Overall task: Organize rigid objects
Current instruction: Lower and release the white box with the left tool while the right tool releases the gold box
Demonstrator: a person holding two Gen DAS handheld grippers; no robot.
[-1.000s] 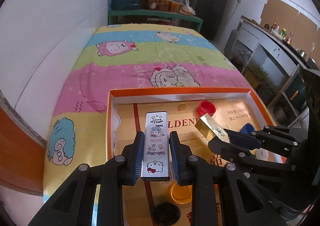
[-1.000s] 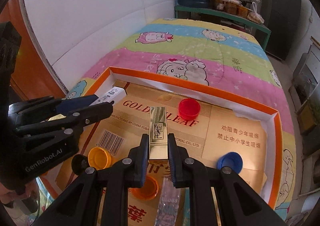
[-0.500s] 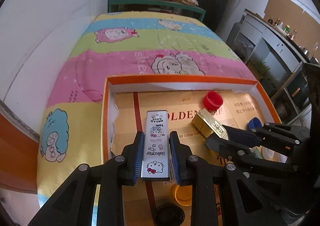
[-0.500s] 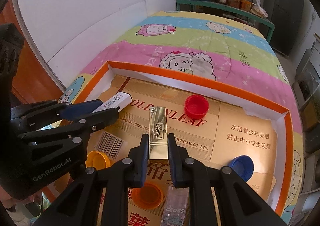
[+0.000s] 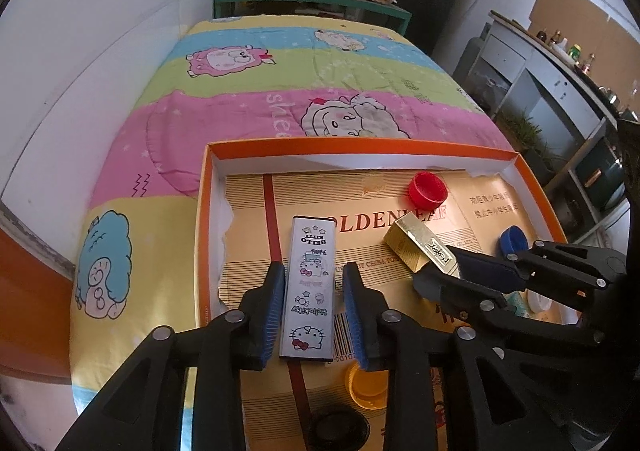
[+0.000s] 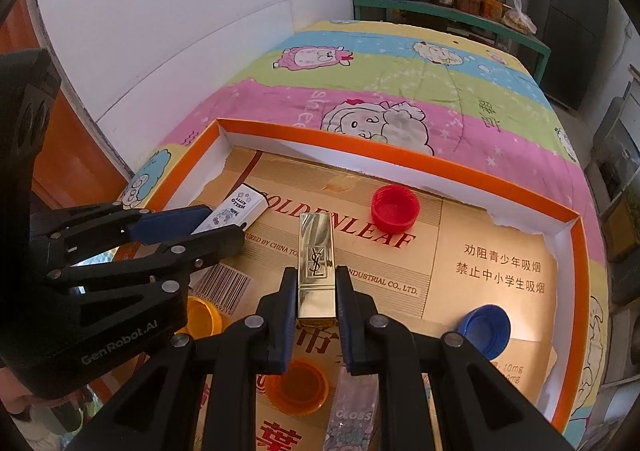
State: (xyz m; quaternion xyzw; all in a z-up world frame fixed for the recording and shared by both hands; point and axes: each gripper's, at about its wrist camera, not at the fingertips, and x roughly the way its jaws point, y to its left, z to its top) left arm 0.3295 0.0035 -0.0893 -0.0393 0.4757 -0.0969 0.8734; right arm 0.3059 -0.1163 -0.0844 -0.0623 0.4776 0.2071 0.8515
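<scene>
While the left gripper has its jaws opening, gaps show either side of the Hello Kitty case lying near-left in the orange tray, so that one looks placed. Right gripper is clamped on the gold lipstick mid-tray. Next, I'd guess: back the left out straight without nudging the case, then set the lipstick alongside.

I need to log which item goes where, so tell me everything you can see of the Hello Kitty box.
The Hello Kitty box is a slim white rectangular carton, glossy, printed with cartoon cats and upside-down lettering. It lies between the left gripper, whose jaws are opening with a gap on each side, inside the orange tray on its gold printed liner.
</scene>
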